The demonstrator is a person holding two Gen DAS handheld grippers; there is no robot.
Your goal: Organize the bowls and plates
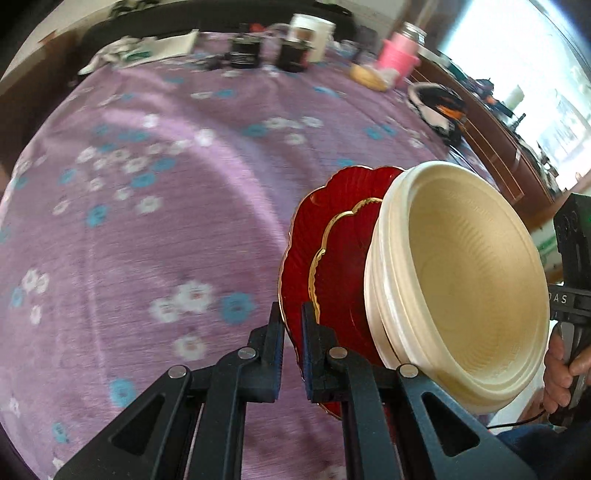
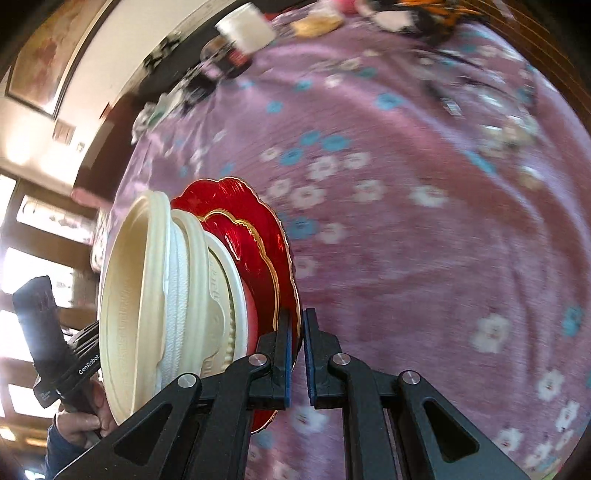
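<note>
Above the purple floral tablecloth [image 1: 147, 229] the whole stack is hanging in the air: two red scalloped plates with gold edges [image 1: 325, 258] nested together, and cream bowls [image 1: 461, 280] sitting on top of them. It's carried between both tools, so each one only has to pinch one side. The left gripper [image 1: 293, 325] has its fingers closed tight on the rim of the bigger red plate, on the stack's left edge. The right gripper [image 2: 295, 332] does the same on the opposite rim, fingers clamped on the thin red edge.

Makes sense to grab the bottom plate, since it bears everything else and its rim sticks out past the bowls. Both views look tilted and the cloth is smeared with blur, so I'd guess the stack is mid-carry across the counter. Far side of the counter has clutter: a white jar [image 1: 312, 33], a pink cup [image 1: 397, 55], dark little containers [image 1: 243, 53]. A hand [image 1: 561, 373] holding the right tool shows at the left view's right edge.
</note>
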